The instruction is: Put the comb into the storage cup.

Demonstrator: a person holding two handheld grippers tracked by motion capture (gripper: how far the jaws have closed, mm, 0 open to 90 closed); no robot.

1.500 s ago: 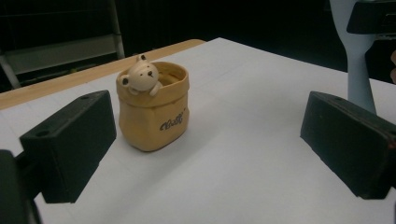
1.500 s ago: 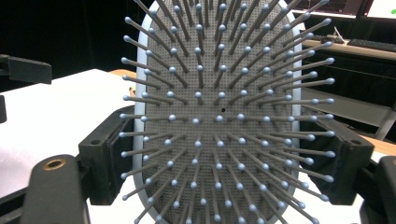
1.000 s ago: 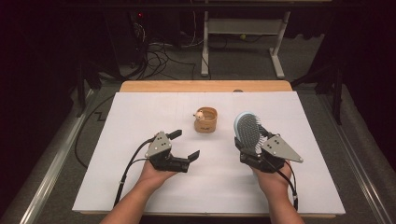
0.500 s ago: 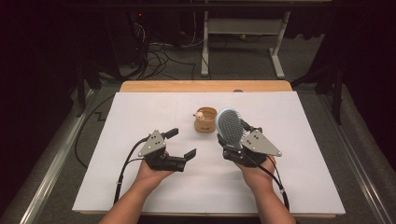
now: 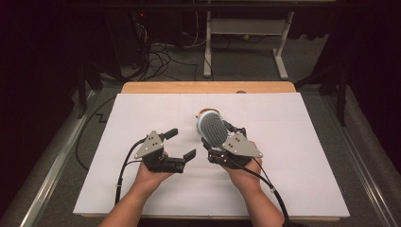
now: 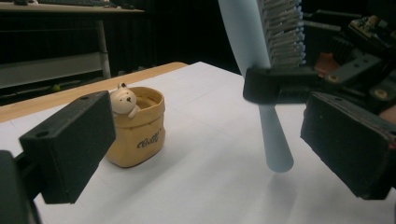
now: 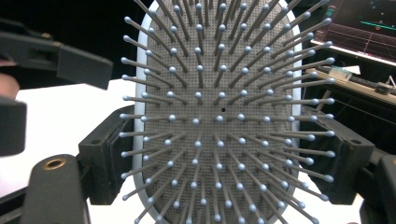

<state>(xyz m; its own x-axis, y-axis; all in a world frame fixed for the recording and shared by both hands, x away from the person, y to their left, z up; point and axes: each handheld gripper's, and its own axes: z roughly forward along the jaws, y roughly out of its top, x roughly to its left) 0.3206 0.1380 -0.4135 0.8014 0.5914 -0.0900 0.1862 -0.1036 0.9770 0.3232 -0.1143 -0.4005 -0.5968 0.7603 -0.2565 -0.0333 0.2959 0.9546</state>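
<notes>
A pale blue paddle hairbrush [image 5: 212, 130] with a grey cushion of ball-tipped bristles is held upright above the middle of a white table cover [image 5: 293, 142], head up and handle pointing down. In the right gripper view the bristle face [image 7: 219, 116] looks straight at the camera, and the two black jaws press against the left and right edges of the brush head, so the right gripper [image 5: 224, 142] is clamped on the brush. From the left gripper view the brush is seen edge-on: the handle [image 6: 275, 144] hangs down with its rounded end just above the white surface, not touching it, and one jaw of the right gripper crosses in front of it. The left gripper [image 5: 179, 143] sits just to the left of the brush in the high view, apart from it, with its jaws spread wide and nothing between them. Each gripper rests in one of the person's hands, the forearms entering from the bottom edge. Beyond the brush, toward the far side of the table, stands a small yellow bag-shaped cup [image 6: 137, 128] with a little cream bear figure [image 6: 123, 99] peeking over its rim; in the high view the brush head covers most of it. The wooden table edge [image 5: 208, 87] shows past the white cover, and beyond it a dark floor with cables.
</notes>
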